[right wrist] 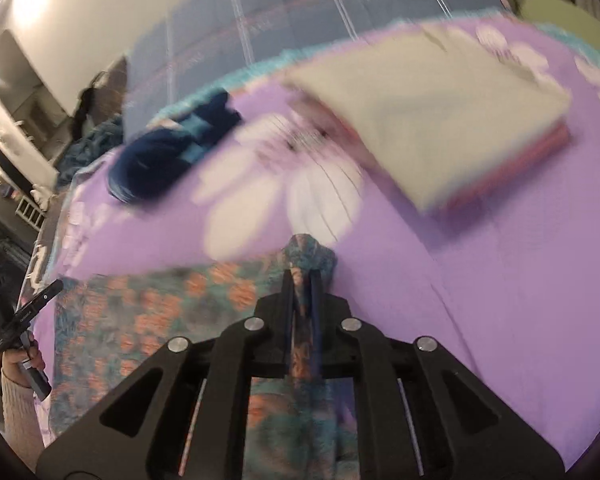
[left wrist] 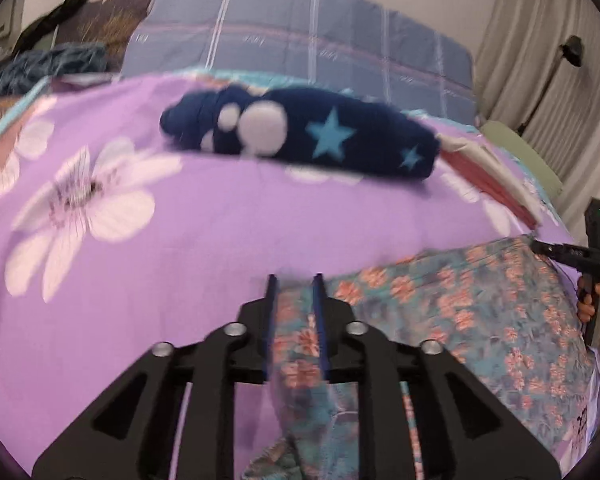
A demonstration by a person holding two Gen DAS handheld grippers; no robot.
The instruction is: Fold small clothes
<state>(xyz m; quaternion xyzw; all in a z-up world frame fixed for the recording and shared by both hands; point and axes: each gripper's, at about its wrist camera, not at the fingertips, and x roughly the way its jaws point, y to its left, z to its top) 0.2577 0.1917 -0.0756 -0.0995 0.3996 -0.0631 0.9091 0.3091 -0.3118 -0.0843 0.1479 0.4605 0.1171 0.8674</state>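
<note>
Left gripper (left wrist: 295, 278) nearly shut on a corner of the floral garment (left wrist: 460, 320), right gripper (right wrist: 303, 274) clamped tight on another bunched edge. Garment stretched between the 2 over the purple bedsheet (left wrist: 180, 240). Beyond, blurred, a navy star-print item (left wrist: 300, 132) and seemingly folded cloths (right wrist: 440, 112).

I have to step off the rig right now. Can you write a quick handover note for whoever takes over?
Left gripper: shut on one corner of the teal floral garment.
Right gripper: shut on the floral cloth's opposite end, fabric bunched between the fingers.
The garment is spread between both grippers over the purple bedsheet.
Done: a cream and red folded stack lies farther back on the right.
Left: finish folding the floral piece; the navy star garment still looks crumpled.
</note>
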